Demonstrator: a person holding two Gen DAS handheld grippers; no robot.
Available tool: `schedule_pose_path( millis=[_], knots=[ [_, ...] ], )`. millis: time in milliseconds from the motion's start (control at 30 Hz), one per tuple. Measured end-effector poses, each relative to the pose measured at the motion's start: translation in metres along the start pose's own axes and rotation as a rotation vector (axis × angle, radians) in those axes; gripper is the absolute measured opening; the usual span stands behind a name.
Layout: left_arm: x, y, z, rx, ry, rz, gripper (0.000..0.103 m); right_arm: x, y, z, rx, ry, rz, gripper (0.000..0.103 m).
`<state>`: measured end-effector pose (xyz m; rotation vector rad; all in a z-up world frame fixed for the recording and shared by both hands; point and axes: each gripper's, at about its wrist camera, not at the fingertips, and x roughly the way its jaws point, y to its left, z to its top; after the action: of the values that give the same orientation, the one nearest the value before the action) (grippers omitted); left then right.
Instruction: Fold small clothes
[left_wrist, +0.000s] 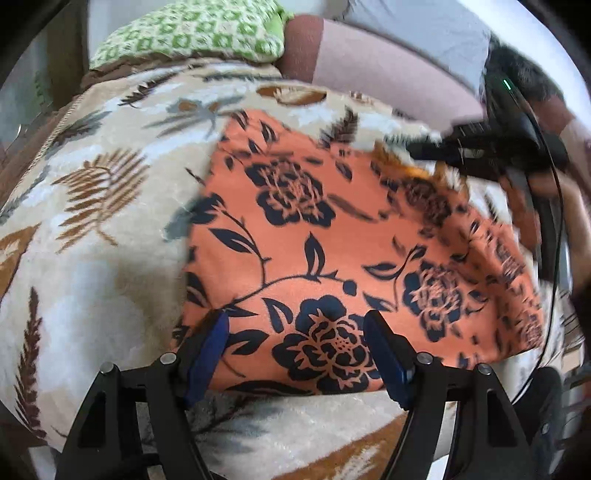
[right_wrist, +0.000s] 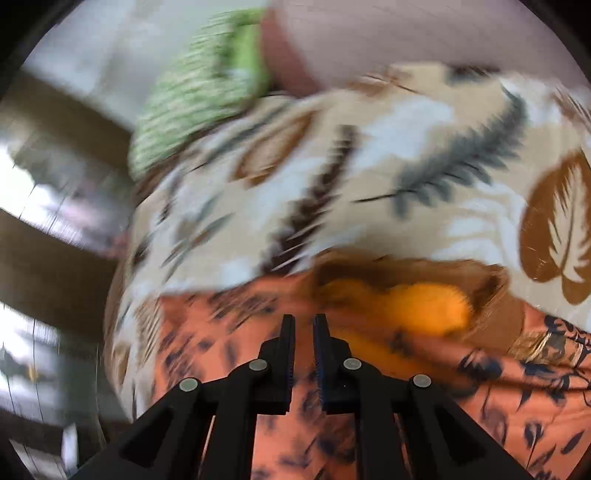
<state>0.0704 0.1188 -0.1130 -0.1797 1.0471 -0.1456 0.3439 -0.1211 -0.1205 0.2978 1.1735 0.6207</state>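
An orange garment with a dark floral print (left_wrist: 314, 229) lies spread on a leaf-patterned blanket (left_wrist: 96, 229). My left gripper (left_wrist: 295, 325) is open, its blue-padded fingers (left_wrist: 212, 347) spread over the garment's near edge. My right gripper (left_wrist: 417, 146) shows blurred at the garment's far right corner. In the right wrist view, the right gripper (right_wrist: 303, 321) has its fingers nearly together with a thin gap, above the garment (right_wrist: 236, 332); nothing shows between them. The garment's yellow-orange inner lining (right_wrist: 424, 306) shows just ahead. This view is motion-blurred.
A green patterned pillow (left_wrist: 192, 33) lies at the blanket's far edge, beside a pinkish cushion (left_wrist: 388, 66). It also shows in the right wrist view (right_wrist: 199, 96). Dark wooden furniture (right_wrist: 55, 240) stands to the left. A black cable (left_wrist: 554, 229) hangs at right.
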Motion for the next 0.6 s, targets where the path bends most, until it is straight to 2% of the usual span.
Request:
schedule_pose_path(
  millis=[33,100,133,167,200,267,300,400,433,467,533,567,600],
  knots=[
    [-0.006,0.004,-0.001,-0.009,-0.015,-0.001,0.076,-0.002,0.006,-0.011,-0.023,0.025,0.048,0.012],
    [-0.013,0.015,-0.006,-0.038,-0.037,-0.008,0.076,-0.003,0.001,-0.025,-0.042,0.053,0.064,0.012],
    [-0.010,0.019,-0.008,-0.048,-0.028,-0.009,0.076,0.003,-0.010,-0.030,-0.040,0.070,0.017,0.012],
    [-0.002,0.024,-0.008,-0.057,0.004,-0.004,0.076,0.013,-0.035,-0.030,0.025,0.093,-0.086,0.012],
    [0.007,0.029,-0.008,-0.064,0.041,0.006,0.074,0.014,-0.056,-0.031,0.114,0.095,-0.128,0.009],
    [0.000,0.026,-0.004,-0.056,0.030,0.017,0.074,-0.007,-0.068,-0.034,0.192,0.019,-0.069,0.010],
    [-0.006,0.024,-0.002,-0.058,0.016,0.009,0.074,-0.018,-0.062,-0.036,0.161,-0.008,-0.073,0.012],
    [-0.031,0.021,0.001,-0.057,-0.083,-0.016,0.074,-0.055,-0.046,-0.057,0.115,-0.061,-0.014,0.012],
    [-0.033,0.021,0.000,-0.054,-0.086,-0.021,0.076,-0.067,-0.044,-0.069,0.108,-0.070,0.005,0.012],
    [-0.029,0.024,-0.002,-0.055,-0.069,-0.014,0.076,-0.077,-0.049,-0.082,0.108,-0.077,0.012,0.013],
    [-0.006,0.030,-0.006,-0.058,0.017,0.046,0.076,-0.076,-0.066,-0.103,0.147,-0.050,-0.020,0.023],
    [0.010,0.033,-0.008,-0.056,0.078,0.088,0.076,-0.074,-0.085,-0.112,0.197,-0.016,-0.069,0.032],
    [0.020,0.036,-0.010,-0.057,0.125,0.123,0.075,-0.072,-0.112,-0.123,0.288,-0.005,-0.089,0.030]
  ],
)
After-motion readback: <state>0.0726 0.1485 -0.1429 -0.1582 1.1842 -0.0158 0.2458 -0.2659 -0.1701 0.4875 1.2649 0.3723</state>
